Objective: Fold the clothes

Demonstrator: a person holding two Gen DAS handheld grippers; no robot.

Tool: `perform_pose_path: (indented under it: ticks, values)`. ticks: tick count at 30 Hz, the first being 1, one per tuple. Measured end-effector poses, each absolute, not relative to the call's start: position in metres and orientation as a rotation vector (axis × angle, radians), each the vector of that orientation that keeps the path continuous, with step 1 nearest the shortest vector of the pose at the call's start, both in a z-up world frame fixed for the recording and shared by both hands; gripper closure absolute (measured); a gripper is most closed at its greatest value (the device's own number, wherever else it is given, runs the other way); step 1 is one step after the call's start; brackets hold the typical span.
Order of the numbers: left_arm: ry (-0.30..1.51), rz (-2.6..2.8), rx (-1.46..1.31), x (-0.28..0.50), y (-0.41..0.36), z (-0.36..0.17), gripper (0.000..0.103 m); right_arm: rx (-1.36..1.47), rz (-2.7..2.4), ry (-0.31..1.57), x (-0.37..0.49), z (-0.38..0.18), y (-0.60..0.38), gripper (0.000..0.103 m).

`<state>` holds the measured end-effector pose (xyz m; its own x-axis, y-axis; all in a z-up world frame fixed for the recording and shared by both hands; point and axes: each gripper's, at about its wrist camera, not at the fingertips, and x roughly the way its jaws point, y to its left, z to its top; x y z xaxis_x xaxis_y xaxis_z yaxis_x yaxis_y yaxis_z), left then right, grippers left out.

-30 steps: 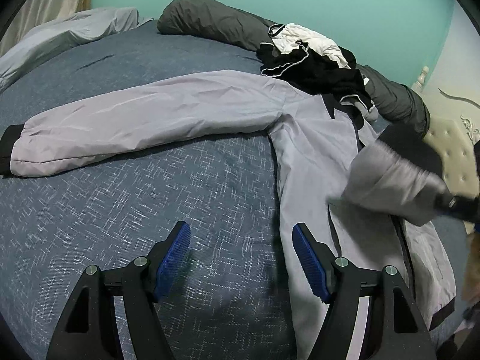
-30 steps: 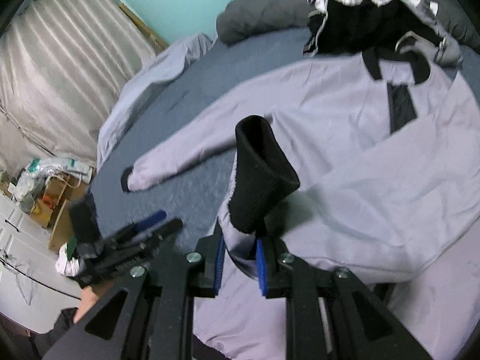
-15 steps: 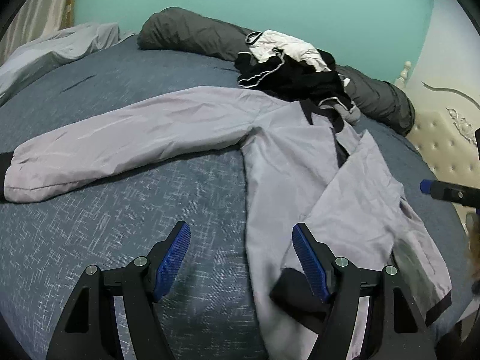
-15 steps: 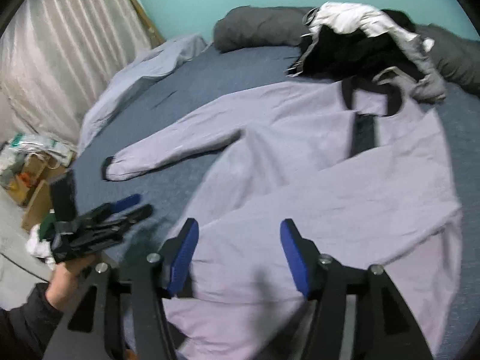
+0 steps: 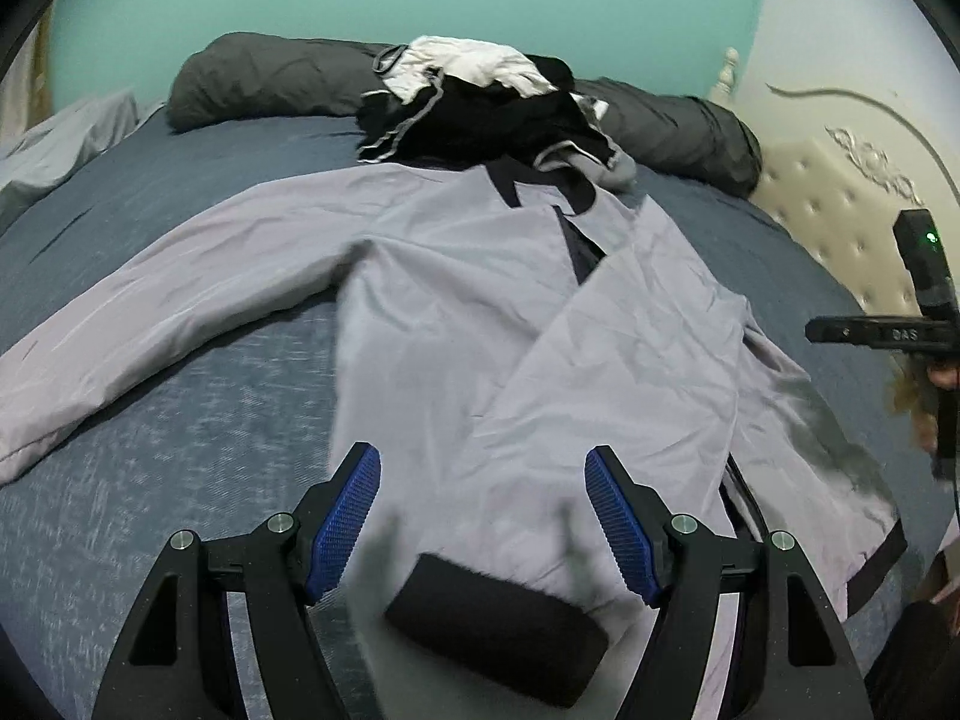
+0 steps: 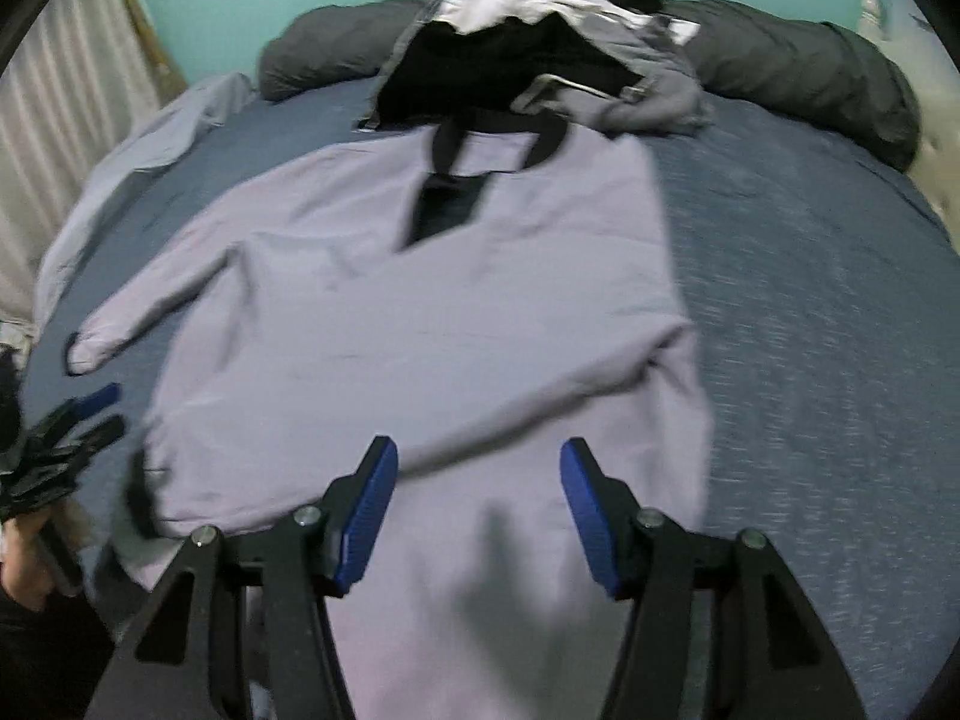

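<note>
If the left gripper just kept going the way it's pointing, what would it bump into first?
Most likely the black cuff of the folded-over sleeve on the grey jacket, lying between the left gripper's open jaws; depth is uncertain.

Jacket [image 5: 456,312] smooth faintly sheeny cloth; cuff [image 5: 492,630] matt knit; bedsheet [image 5: 198,396] flecked weave

A pale grey jacket [image 5: 456,324] lies flat on the bed, one sleeve folded across its front (black cuff [image 5: 495,621] nearest), the other outstretched

Jacket [image 5: 456,312] flat on bed [image 5: 180,420], clothes pile [image 5: 480,102] behind it.
</note>
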<state>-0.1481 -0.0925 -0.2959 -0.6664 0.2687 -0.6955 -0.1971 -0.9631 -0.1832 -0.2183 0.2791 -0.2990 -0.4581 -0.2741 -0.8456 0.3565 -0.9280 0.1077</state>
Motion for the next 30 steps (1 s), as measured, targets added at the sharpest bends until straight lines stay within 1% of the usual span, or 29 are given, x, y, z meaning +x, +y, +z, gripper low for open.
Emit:
perform_pose_path:
  ticks: [4,11,16,22,24,27,30]
  values:
    - [-0.085,2.633,-1.148,-0.157,-0.08,-0.302,0.028,1.412,-2.434,0.165,-0.239,-0.312,0.304,0.046]
    - [-0.08,2.602,-1.234,-0.175,-0.074,-0.325,0.028,1.472,-2.498,0.255,-0.283,-0.335,0.329,0.046]
    - [-0.093,2.577,-1.306,-0.185,-0.074,-0.343,0.028,1.502,-2.519,0.333,-0.31,-0.352,0.33,0.046]
    - [-0.08,2.556,-1.33,-0.188,-0.07,-0.35,0.028,1.535,-2.535,0.443,-0.33,-0.374,0.324,0.047]
    - [-0.077,2.553,-1.34,-0.189,-0.069,-0.353,0.028,1.539,-2.544,0.482,-0.335,-0.38,0.322,0.048]
    - [-0.063,2.553,-1.356,-0.19,-0.067,-0.359,0.028,1.532,-2.574,0.505,-0.341,-0.384,0.322,0.053]
    - [-0.046,2.547,-1.38,-0.192,-0.065,-0.365,0.028,1.527,-2.625,0.502,-0.345,-0.385,0.328,0.063]
